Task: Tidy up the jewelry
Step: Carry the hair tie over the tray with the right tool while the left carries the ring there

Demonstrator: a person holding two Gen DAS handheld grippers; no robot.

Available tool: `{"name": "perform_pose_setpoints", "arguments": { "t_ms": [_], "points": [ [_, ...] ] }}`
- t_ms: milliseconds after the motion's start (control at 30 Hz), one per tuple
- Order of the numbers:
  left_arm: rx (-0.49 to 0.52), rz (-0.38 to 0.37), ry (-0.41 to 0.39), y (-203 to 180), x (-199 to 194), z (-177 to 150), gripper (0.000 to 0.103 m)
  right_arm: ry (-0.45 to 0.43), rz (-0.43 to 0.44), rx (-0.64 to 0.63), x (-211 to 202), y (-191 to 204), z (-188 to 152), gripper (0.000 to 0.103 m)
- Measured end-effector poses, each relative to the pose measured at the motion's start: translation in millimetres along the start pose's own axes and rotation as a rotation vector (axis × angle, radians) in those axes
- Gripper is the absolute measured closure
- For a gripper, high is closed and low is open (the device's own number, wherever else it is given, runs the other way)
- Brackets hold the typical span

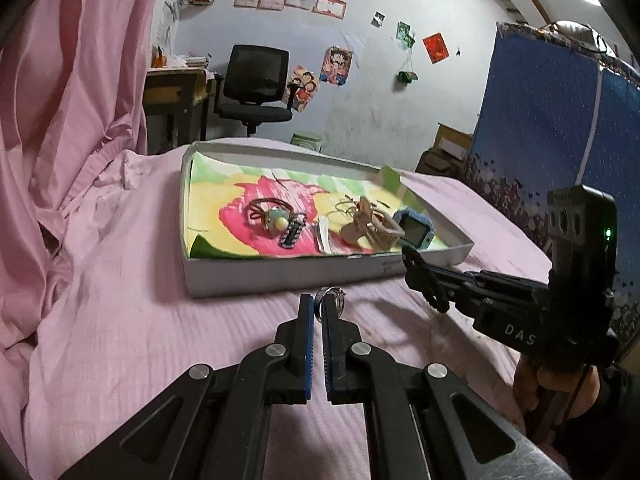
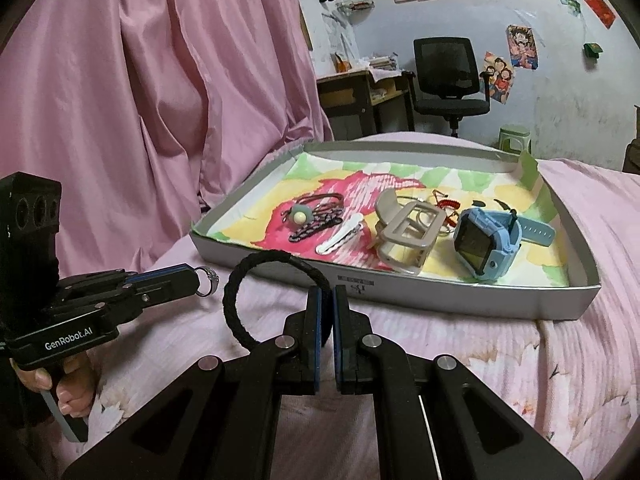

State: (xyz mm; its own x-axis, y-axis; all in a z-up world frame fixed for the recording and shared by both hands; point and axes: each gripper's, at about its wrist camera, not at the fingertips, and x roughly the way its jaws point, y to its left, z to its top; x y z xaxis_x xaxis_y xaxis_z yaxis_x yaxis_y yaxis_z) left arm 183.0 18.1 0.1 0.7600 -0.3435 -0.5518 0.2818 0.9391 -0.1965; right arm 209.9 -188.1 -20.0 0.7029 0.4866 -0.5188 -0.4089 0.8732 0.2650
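My left gripper [image 1: 318, 300] is shut on a silver ring [image 1: 332, 296] just above the pink bed, a little before the tray's near wall. The right wrist view shows that gripper [image 2: 192, 274] at the left with the ring [image 2: 208, 280] at its tip. My right gripper [image 2: 326, 292] is shut on a black braided bracelet [image 2: 272, 259], whose loop stands up to the left of its fingers. A grey tray [image 2: 440, 300] lined with coloured paper holds a blue smartwatch [image 2: 486, 240], a beige claw clip [image 2: 404, 236], a white hair clip [image 2: 340, 236] and a beaded hair tie [image 2: 300, 214].
The tray [image 1: 280, 276] rests on a pink bedsheet [image 1: 140, 320]. Pink curtain [image 2: 140, 80] hangs at the left. Behind the bed are a black office chair [image 1: 256, 84] and a desk [image 1: 176, 88]. A blue panel [image 1: 540, 120] stands at the right. A hand [image 2: 72, 384] holds the left gripper's handle.
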Motion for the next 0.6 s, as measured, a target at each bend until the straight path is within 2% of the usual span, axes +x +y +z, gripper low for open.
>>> {"name": "perform_pose_setpoints", "arguments": {
  "t_ms": [300,600],
  "points": [
    [-0.016,0.005,-0.09,-17,3,30,0.099,-0.095,-0.017,0.066,-19,-17,11,0.098],
    [-0.08,0.073,-0.179,-17,23,63,0.099,-0.177,-0.137,0.054,-20,-36,42,0.098]
  ]
}}
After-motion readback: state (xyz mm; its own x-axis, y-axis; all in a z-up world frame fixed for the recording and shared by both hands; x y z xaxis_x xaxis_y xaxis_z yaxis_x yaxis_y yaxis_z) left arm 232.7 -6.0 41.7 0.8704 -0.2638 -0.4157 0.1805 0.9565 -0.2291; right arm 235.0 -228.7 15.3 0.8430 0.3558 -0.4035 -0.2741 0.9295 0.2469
